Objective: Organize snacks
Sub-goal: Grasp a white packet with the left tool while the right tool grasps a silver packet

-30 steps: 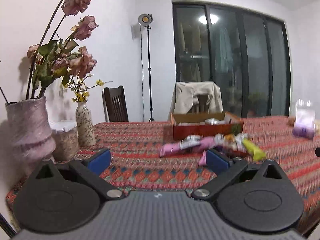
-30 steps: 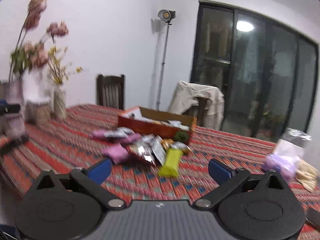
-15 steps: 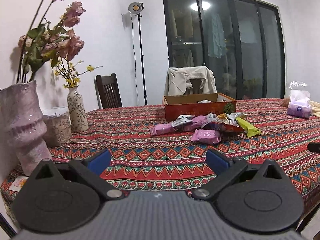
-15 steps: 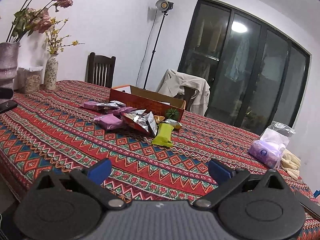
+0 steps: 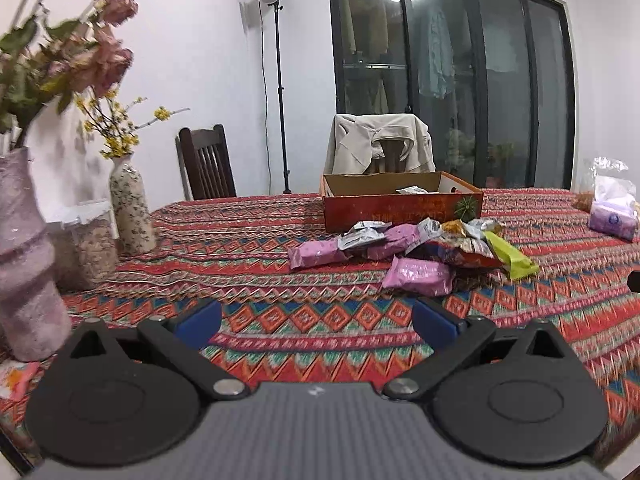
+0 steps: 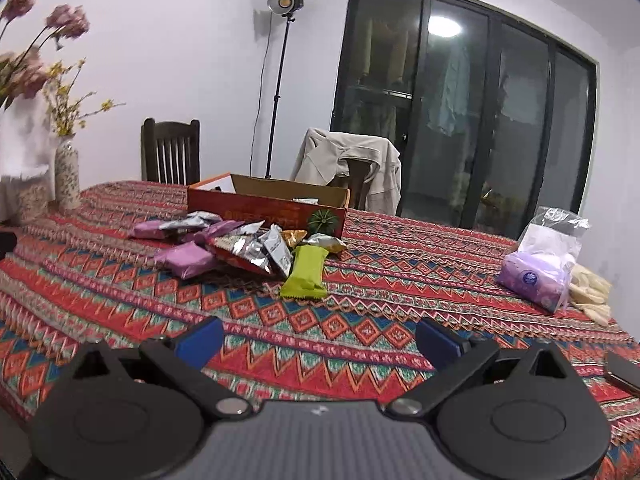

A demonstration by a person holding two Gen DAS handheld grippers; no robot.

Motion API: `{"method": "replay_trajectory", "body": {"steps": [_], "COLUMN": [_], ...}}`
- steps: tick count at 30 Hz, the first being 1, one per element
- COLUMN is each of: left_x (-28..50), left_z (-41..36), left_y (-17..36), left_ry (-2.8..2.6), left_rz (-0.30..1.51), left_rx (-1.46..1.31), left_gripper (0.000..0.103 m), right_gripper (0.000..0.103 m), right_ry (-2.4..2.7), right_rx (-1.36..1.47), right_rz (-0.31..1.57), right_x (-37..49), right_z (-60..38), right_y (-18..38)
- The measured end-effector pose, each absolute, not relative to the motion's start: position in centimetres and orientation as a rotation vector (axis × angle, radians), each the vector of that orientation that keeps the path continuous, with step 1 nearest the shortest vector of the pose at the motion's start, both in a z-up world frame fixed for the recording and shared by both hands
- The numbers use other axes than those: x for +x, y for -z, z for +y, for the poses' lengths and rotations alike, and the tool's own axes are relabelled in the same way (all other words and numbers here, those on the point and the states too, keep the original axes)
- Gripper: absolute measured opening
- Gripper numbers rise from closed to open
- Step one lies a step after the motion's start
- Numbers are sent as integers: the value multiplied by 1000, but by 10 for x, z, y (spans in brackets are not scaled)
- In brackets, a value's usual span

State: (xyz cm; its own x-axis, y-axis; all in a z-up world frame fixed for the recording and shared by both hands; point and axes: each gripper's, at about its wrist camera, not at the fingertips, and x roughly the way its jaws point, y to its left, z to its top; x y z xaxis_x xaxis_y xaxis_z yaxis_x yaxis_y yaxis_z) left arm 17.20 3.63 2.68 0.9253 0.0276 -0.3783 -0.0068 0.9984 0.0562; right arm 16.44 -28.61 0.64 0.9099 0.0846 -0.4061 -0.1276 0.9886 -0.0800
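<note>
A pile of snack packets lies on the patterned tablecloth in front of an open orange cardboard box [image 5: 400,208], which also shows in the right wrist view [image 6: 264,208]. The pile holds pink packets [image 5: 418,276] [image 6: 186,258], silver packets [image 6: 276,246] and a green bar [image 5: 510,260] [image 6: 306,272]. One packet lies inside the box [image 5: 412,190]. My left gripper [image 5: 316,324] is open and empty, above the table short of the pile. My right gripper [image 6: 318,338] is open and empty, short of the green bar.
Two vases with flowers [image 5: 28,256] [image 5: 130,208] and a jar [image 5: 90,240] stand at the table's left. A purple tissue pack in a clear bag [image 6: 538,276] lies at the right. Two chairs [image 5: 206,164] [image 5: 380,148] stand behind the table. A dark flat object [image 6: 624,370] lies near the right edge.
Both grippers have moved forward over the table toward the snack pile, which now looks nearer. Both stay open and empty.
</note>
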Motion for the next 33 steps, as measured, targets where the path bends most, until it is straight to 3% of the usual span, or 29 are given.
{"method": "replay_trajectory", "body": {"steps": [8, 14, 21, 26, 27, 28, 29, 31, 33], "left_x": [274, 379, 469, 481, 481, 480, 478, 474, 468], "left_z": [28, 10, -9, -3, -3, -3, -2, -1, 0], "left_y": [-36, -11, 28, 46, 45, 45, 44, 42, 39], "left_ry": [82, 24, 28, 37, 47, 46, 44, 65, 77], "left_rz": [401, 468, 559, 554, 549, 549, 546, 553, 560], "left_rx": [5, 6, 18, -18, -14, 6, 6, 13, 19], "left_gripper": [103, 101, 101, 86, 70, 63, 60, 51, 47], "right_gripper": [89, 80, 59, 42, 42, 36, 30, 28, 26], "right_ry": [-191, -256, -310, -316, -332, -346, -363, -368, -370], "right_rx": [3, 83, 146, 156, 175, 192, 204, 210, 227], "right_rz": [429, 484, 618, 635, 634, 640, 636, 626, 619], "right_x": [249, 347, 445, 461, 460, 460, 459, 455, 454], "right_z": [-295, -285, -256, -253, -255, -257, -259, -262, -268], "right_y": [-21, -11, 32, 53, 55, 56, 55, 52, 50]}}
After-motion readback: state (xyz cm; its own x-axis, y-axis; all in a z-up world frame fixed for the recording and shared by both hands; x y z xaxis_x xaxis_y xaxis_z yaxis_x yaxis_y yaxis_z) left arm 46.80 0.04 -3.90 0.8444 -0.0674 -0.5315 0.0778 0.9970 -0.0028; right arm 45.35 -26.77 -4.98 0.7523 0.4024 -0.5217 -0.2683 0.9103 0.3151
